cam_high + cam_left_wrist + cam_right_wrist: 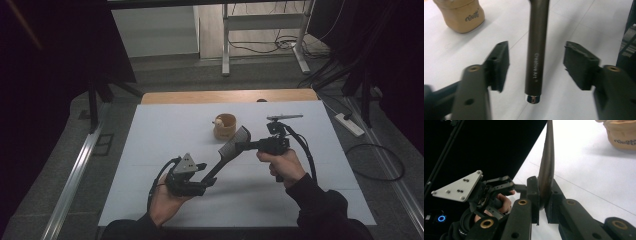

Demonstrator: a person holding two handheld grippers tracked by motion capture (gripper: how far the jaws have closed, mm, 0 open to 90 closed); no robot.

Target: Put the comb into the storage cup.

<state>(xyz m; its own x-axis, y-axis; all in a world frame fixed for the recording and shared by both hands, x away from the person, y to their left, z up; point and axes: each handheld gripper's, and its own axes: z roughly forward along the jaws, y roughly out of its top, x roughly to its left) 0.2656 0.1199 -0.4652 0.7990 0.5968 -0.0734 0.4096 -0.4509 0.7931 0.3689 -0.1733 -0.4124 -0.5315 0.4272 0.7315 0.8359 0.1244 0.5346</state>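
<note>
A dark comb (231, 146) with a long handle (535, 55) printed "Creative Art" hangs tilted above the white table. My right gripper (246, 146) is shut on the comb's spine (547, 167), its jaws pressed against both sides of it (542, 197). My left gripper (206, 178) is open, and the handle's end sits between its two spread jaws (536, 66) without touching either. The left gripper (486, 192), with its grey plate, also shows in the right gripper view.
A tan wooden cup (224, 126) stands on the white sheet (165, 130) just beyond the comb, seen as well in the left gripper view (461, 13) and the right gripper view (622, 133). A wooden table edge (200, 96) runs along the far side. Cables and a power strip (350, 125) lie on the floor.
</note>
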